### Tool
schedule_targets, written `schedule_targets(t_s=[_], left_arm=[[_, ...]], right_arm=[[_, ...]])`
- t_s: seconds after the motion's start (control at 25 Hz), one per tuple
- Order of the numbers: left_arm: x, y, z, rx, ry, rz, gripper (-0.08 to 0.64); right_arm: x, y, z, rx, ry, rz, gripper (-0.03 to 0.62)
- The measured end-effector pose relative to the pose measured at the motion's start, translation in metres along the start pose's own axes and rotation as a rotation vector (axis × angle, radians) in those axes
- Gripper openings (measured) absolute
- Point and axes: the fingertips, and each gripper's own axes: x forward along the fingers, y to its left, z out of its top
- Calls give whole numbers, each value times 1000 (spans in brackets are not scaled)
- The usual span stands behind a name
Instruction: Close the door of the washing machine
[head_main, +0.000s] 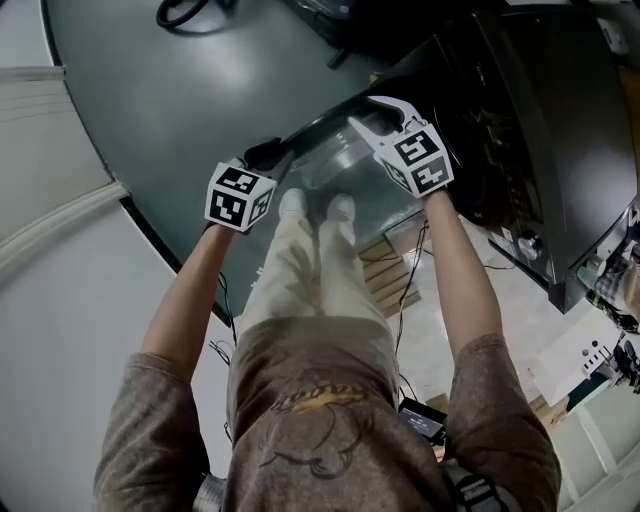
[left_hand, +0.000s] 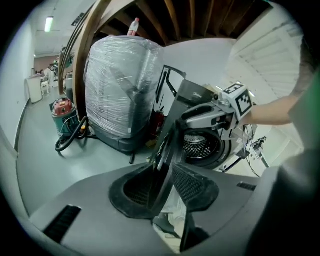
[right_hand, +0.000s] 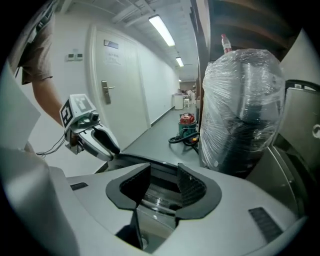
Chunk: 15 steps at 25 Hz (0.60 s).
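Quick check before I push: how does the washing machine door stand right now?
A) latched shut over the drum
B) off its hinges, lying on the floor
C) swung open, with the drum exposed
C: in the left gripper view the door stands edge-on, swung out, and the drum behind it is uncovered.

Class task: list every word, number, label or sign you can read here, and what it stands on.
Nothing reads clearly.
Signs on the white door: too small.
Mark on the washing machine: blurred.
Marker cubes: square patterns, no letters.
Shirt print: blurred.
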Motion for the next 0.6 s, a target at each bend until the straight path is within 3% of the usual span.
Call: schedule_targets(t_s=[0.32,0.6], left_arm=[[2,-42,-20,63,92,-118,105],[7,-93,-37,124,153,-270,103]], right_arm=[[-56,40,-38,200,-25,-121,158],[-116,71,-73,344,-47,-289,158]])
